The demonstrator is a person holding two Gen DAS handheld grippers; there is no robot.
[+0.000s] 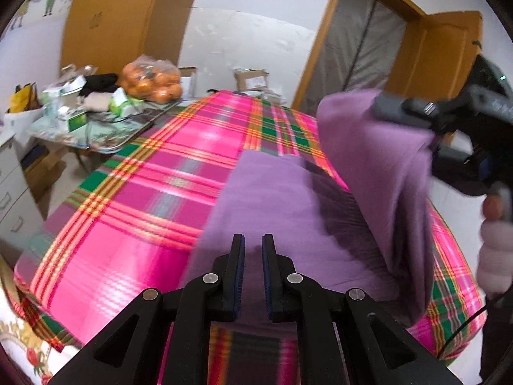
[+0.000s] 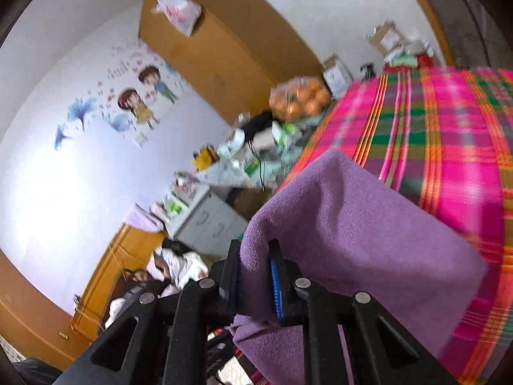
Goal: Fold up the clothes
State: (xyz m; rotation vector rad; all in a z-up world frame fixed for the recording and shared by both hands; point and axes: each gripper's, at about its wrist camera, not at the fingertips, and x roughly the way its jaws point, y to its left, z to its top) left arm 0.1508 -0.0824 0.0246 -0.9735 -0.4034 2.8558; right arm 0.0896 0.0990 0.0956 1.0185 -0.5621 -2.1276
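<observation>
My right gripper (image 2: 255, 276) clamps the purple cloth (image 1: 378, 160), lifted at right; my left gripper (image 1: 253, 272) hovers narrowly parted, empty.

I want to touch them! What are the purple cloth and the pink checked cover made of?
The purple fleece-like cloth looks soft and fuzzy: its surface shows a fine nubbly pile, with no shine, so probably fleece or terry. The pink, green and orange plaid bed cover looks like a smooth, flat woven sheet; pale glare on it hints at a slightly shiny finish, though blur leaves that unsure.
</observation>
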